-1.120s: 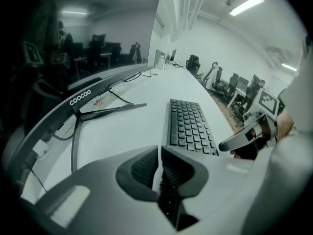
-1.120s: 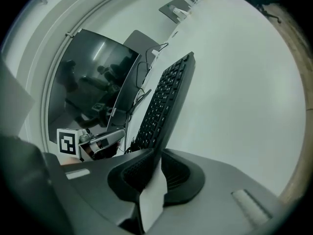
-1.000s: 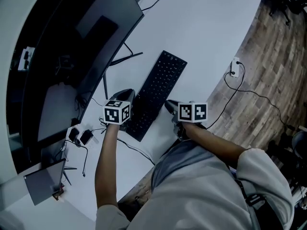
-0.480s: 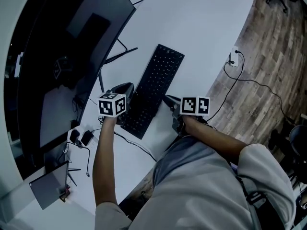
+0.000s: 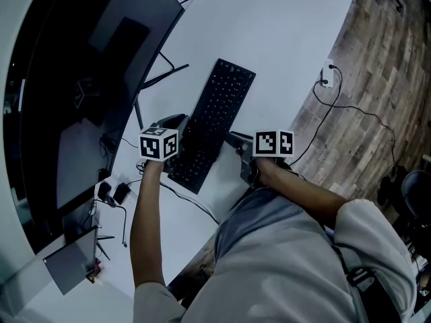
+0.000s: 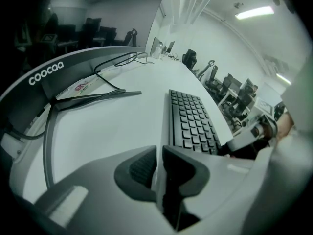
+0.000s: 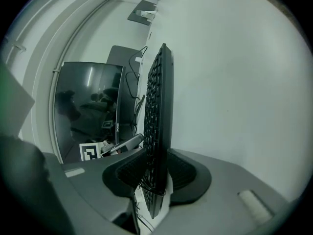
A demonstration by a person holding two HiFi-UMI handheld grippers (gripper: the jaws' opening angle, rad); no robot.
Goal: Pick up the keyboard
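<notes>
Change noted: both grippers are found brought in against the near half of the keyboard (image 5: 217, 110); a second earlier the right gripper (image 5: 229, 138) stood just apart from its long edge.
Left gripper (image 6: 159, 153): the jaws are drawn nearly together, with the keyboard's thin left edge pinched between them.
Right gripper, own view: the jaws are pressed onto the keyboard's opposite long edge, which is seen edge-on between the pads.
Keyboard position: it is laid slantwise on the white counter (image 5: 289, 39), just in front of the monitor (image 5: 101, 59) and between the two grippers.
Done: approach and grasp are judged complete on both sides.
Left to do: the lift itself. It cannot be told whether the keyboard is clear of the counter yet.
Caution: a dark cable (image 5: 192, 207) is seen trailing near the keyboard's near end and may drag when it is raised.
Containers: none is found in any view, so no contents are recorded.
</notes>
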